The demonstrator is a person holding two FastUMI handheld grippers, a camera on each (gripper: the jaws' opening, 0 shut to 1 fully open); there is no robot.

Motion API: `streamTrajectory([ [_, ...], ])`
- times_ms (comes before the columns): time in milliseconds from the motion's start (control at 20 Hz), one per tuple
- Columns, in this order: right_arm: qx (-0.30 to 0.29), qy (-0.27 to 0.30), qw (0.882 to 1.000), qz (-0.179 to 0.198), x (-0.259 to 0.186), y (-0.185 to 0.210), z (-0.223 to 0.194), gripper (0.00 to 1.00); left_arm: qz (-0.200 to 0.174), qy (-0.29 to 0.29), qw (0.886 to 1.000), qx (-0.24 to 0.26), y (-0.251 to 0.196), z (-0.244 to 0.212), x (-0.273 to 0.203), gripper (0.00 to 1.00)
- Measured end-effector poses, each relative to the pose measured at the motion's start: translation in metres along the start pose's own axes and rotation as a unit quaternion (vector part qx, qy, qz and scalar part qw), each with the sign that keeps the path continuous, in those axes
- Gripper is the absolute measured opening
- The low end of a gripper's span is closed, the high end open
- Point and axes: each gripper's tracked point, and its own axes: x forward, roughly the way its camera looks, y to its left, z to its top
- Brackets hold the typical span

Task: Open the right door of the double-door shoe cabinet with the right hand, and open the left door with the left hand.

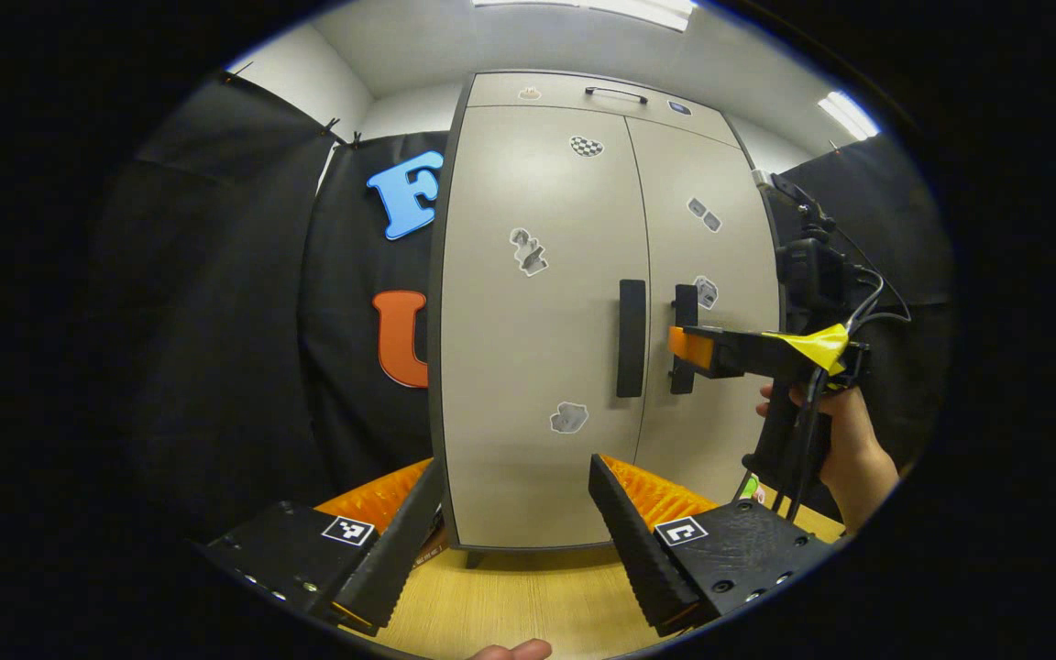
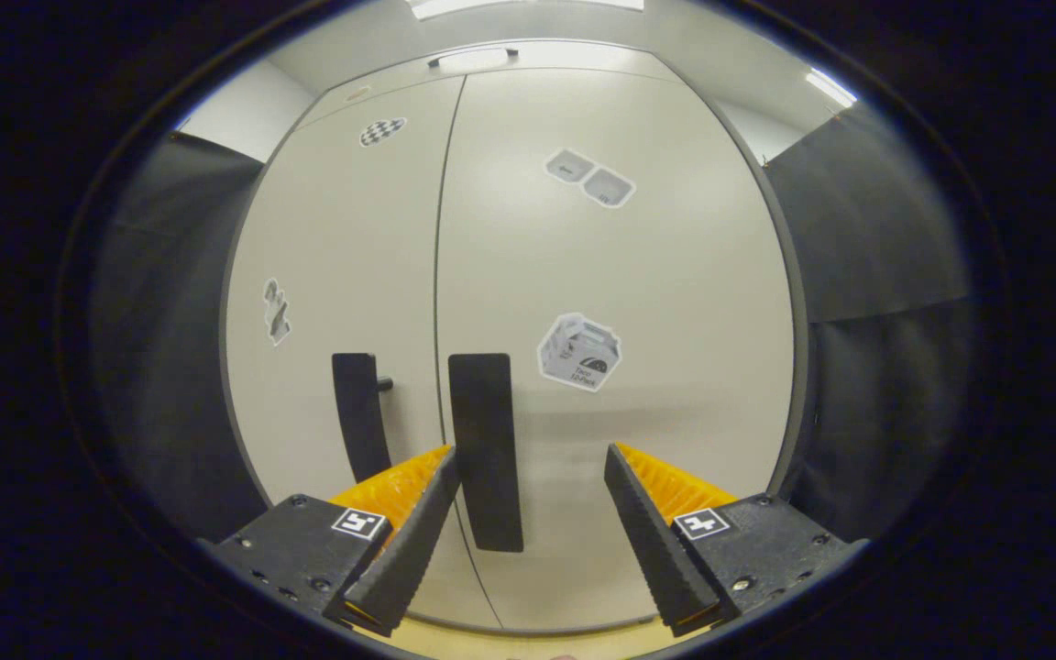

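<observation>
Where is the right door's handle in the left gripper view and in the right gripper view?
Left gripper view: the right door handle stands right of centre, partly behind the right gripper.
Right gripper view: the right door handle stands low, left of centre, between this gripper's open fingers, near the left one.
Shared landmark: the box sticker, up and right of the handle.

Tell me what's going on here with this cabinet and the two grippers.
A person holds a gripper in each hand in front of a closed double-door shoe cabinet. The right gripper is up close to the right door's handle, jaws open, with the handle just inside the left one and not yet clamped. The left gripper hangs farther back, jaws open, facing the left door. Both doors look shut.
</observation>
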Motion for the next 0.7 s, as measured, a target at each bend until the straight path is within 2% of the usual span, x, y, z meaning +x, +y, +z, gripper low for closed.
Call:
streamTrajectory([
  [100,0.001,0.005,1.0,0.006,0.009,0.005,-0.002,0.99,0.003,0.001,1.0,-0.002,0.004,-0.003,0.002,0.95],
  [300,-0.013,-0.001,1.0,-0.018,0.012,0.004,0.0,0.95,0.006,0.006,1.0,-0.006,0.008,-0.005,0.004,0.95],
  [350,-0.014,-0.003,1.0,-0.024,0.014,0.003,-0.001,0.97,0.006,0.007,1.0,-0.008,0.008,-0.006,0.005,0.95],
  [450,-0.011,0.0,1.0,-0.025,0.013,0.002,-0.003,0.93,0.004,0.006,1.0,-0.009,0.008,-0.005,0.007,0.95],
  [600,-0.011,-0.002,1.0,-0.015,0.012,0.01,-0.003,0.66,0.004,0.007,1.0,-0.01,0.009,-0.006,0.01,0.95],
  [650,-0.013,-0.001,1.0,-0.006,0.012,0.018,-0.005,0.61,0.003,0.007,1.0,-0.011,0.008,-0.007,0.011,0.95],
  [700,-0.026,-0.003,1.0,-0.009,0.013,0.018,-0.004,0.34,0.003,0.006,1.0,-0.011,0.009,-0.006,0.011,0.95],
])
